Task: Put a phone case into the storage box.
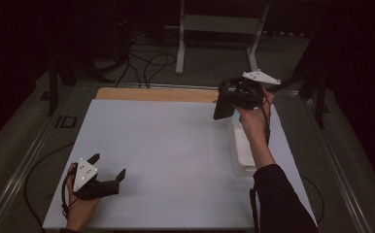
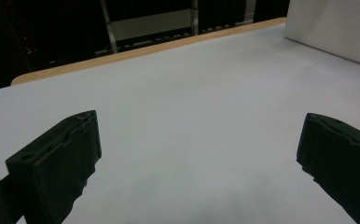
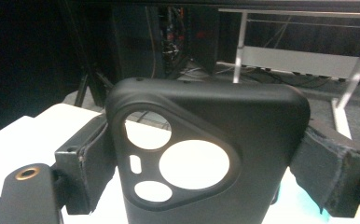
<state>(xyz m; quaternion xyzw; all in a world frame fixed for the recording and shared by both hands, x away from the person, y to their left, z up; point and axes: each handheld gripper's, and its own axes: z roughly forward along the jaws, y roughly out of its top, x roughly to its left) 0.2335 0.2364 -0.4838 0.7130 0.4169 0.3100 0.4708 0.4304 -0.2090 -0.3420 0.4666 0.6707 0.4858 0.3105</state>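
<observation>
Above the table's far right edge, the right claw point(image 1: 230, 99) pinches a black phone case point(image 3: 206, 158), seemingly over a white bin point(image 1: 241, 158); left claw point(image 1: 109, 170) gapes empty.

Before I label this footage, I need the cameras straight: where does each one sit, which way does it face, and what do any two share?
High view: fixed above the person's side, looking forward and down on the white board; both forearms, left gripper, right gripper.
Left gripper view: rides the left gripper, looking across the board; jaws wide apart.
Right gripper view: rides the right gripper, facing past the table; jaws clamp a black phone case.
Shared: phone case, white bin.
</observation>
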